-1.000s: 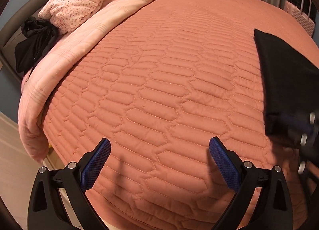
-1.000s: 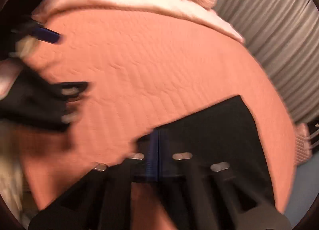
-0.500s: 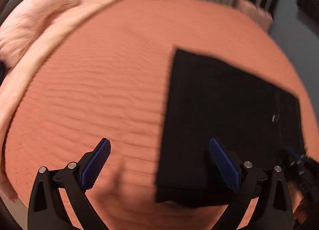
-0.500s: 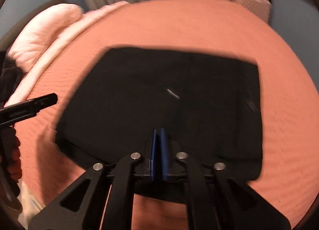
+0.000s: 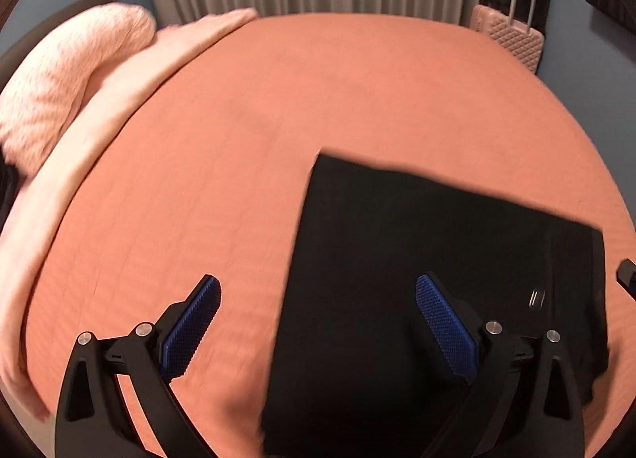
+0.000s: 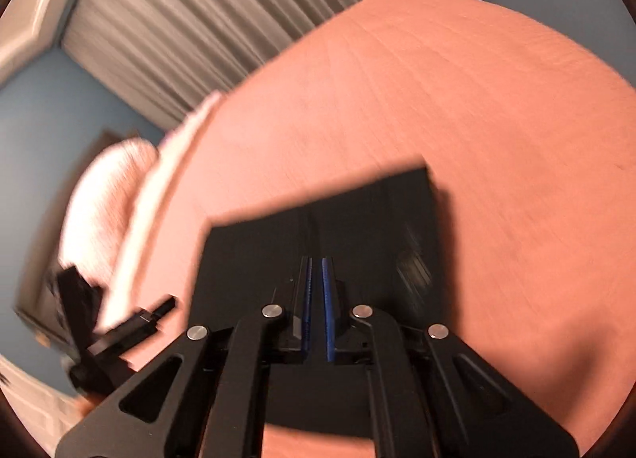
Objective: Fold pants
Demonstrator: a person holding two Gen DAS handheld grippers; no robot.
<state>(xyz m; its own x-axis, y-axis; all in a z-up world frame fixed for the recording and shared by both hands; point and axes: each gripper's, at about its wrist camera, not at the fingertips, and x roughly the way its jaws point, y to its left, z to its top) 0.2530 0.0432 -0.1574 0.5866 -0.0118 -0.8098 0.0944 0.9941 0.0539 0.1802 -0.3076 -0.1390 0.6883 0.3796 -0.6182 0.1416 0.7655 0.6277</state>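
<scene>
Pink pillow point(image 5: 67, 72) and suitcase point(image 5: 512, 36) well beyond folded pants point(image 5: 397, 259).

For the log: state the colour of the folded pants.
Black pants, clearest in the left wrist view.

Left hand-held gripper point(image 5: 318, 323): black linkage arms, triangular cut-outs, silver pivot screws, blue knurled pads point(image 5: 445, 332). Right hand-held gripper point(image 6: 317, 299): same build, blue pads, four silver screws.

No readable text, label, brand or number anywhere in either view. Only a small pale mark on the black pants point(image 5: 437, 259), too blurred to make out.
</scene>
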